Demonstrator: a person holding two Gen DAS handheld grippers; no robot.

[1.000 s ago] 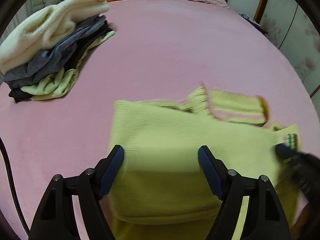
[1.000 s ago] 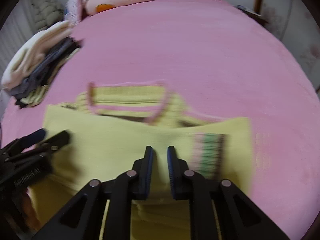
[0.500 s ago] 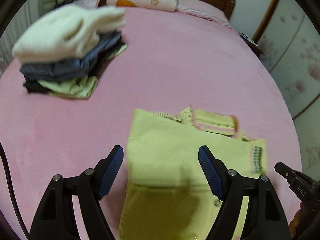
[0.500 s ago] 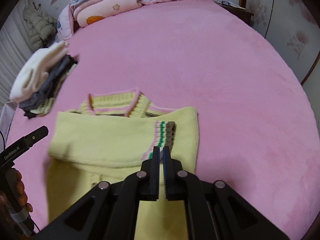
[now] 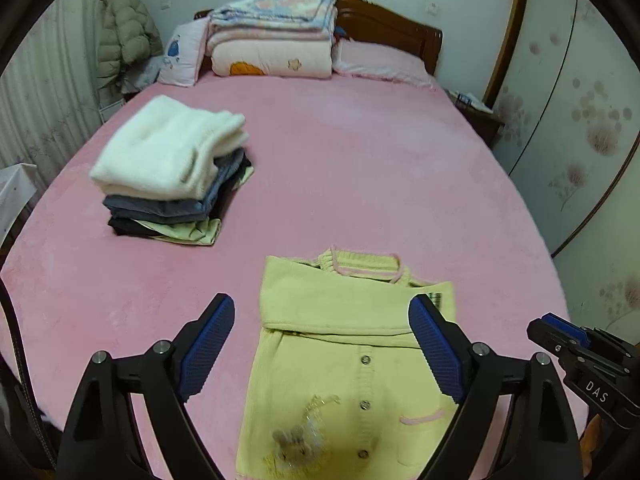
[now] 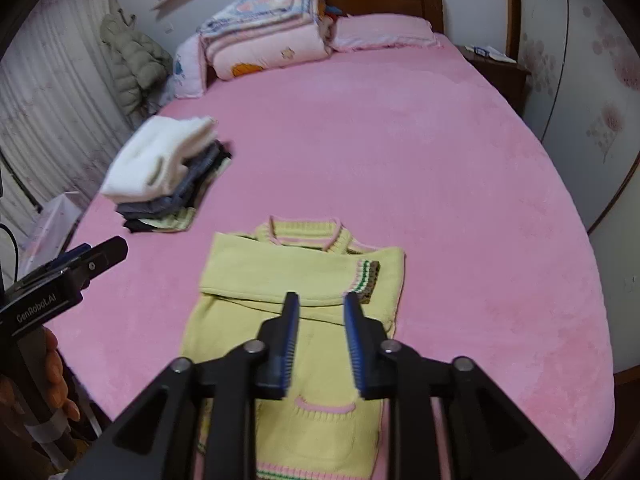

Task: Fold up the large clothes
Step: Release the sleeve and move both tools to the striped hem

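Observation:
A yellow knit cardigan [image 5: 352, 344] with pink trim lies flat on the pink bed [image 5: 360, 160], near the front edge. Both sleeves are folded across its chest; a striped cuff [image 6: 366, 276] lies at its right side. It also shows in the right wrist view [image 6: 304, 280]. My left gripper [image 5: 320, 344] is open and empty, raised above the cardigan. My right gripper [image 6: 320, 332] is open a little and empty, above the cardigan's middle. Each gripper shows in the other's view: the right [image 5: 576, 352], the left [image 6: 68, 276].
A stack of folded clothes [image 5: 168, 168] with a white top piece sits at the left of the bed; it also shows in the right wrist view [image 6: 164, 172]. Folded quilts [image 5: 272, 40] and pillows lie by the wooden headboard. A wardrobe [image 5: 580, 120] stands to the right.
My right gripper has let go of the sleeve and opened a little. Both grippers have pulled back and up from the cardigan, and the sleeve now rests across the chest.

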